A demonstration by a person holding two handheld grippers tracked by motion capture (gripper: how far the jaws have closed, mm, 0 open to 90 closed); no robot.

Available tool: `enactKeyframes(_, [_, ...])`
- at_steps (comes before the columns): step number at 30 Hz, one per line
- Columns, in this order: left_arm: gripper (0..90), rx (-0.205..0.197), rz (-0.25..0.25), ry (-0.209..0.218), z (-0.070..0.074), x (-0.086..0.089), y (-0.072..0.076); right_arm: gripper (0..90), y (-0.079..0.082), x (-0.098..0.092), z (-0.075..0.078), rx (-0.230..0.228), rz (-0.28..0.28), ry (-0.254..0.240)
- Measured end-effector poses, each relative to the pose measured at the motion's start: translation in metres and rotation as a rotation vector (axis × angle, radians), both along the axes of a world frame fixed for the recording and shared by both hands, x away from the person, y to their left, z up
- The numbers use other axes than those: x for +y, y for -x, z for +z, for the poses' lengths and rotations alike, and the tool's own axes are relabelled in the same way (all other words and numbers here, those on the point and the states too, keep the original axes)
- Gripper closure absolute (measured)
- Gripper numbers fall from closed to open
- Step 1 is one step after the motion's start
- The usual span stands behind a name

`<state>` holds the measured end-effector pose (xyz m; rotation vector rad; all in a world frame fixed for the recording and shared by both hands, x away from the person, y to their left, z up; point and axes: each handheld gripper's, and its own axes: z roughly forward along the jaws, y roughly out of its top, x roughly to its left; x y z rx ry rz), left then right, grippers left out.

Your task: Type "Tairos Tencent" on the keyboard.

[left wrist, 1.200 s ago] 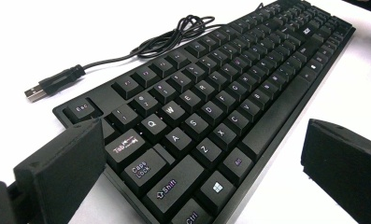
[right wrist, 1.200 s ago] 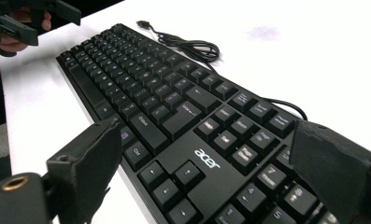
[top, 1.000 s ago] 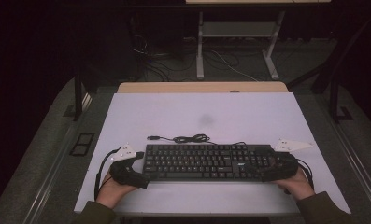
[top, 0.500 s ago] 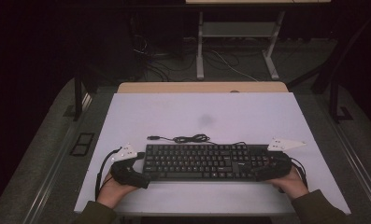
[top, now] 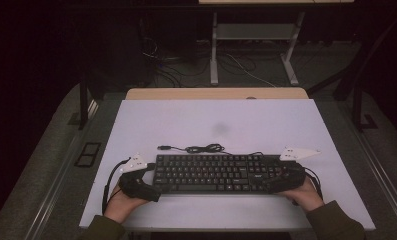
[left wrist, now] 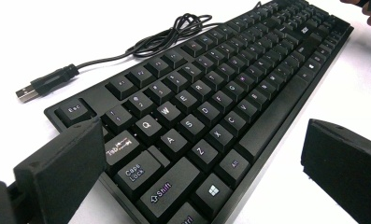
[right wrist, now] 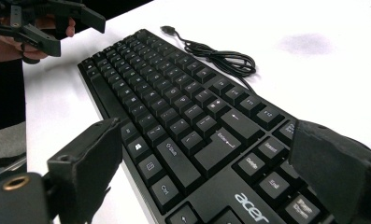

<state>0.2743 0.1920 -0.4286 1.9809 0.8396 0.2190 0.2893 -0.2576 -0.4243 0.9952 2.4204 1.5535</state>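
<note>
My jaws are standing wide apart around the near end of the black keyboard (left wrist: 206, 107), one sitting by the Tab key, the other hanging off the front edge over the white table (left wrist: 314, 93). Beyond them its cable (left wrist: 174, 32) is lying coiled, the USB plug (left wrist: 29, 92) pointing away.

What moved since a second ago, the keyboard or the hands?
The right gripper slid inward along the keyboard, so its open jaws now straddle the right end. The left gripper stayed open at the left end. Keyboard and cable stayed put.
</note>
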Motion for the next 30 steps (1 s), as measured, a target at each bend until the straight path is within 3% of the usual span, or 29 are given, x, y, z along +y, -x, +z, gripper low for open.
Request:
enactKeyframes(9, [0.0,-0.001,0.000,-0.003,0.000,0.000,0.000,9.8,-0.003,0.005,-0.001,0.003,0.000,-0.002])
enactKeyframes(20, [0.0,0.000,0.000,-0.006,0.000,-0.001,0.000,29.9,-0.005,0.011,-0.002,0.001,0.026,0.012])
enactKeyframes(30, [0.0,-0.001,-0.001,-0.006,0.000,-0.001,0.000,39.9,-0.007,0.021,-0.004,0.013,0.075,0.019])
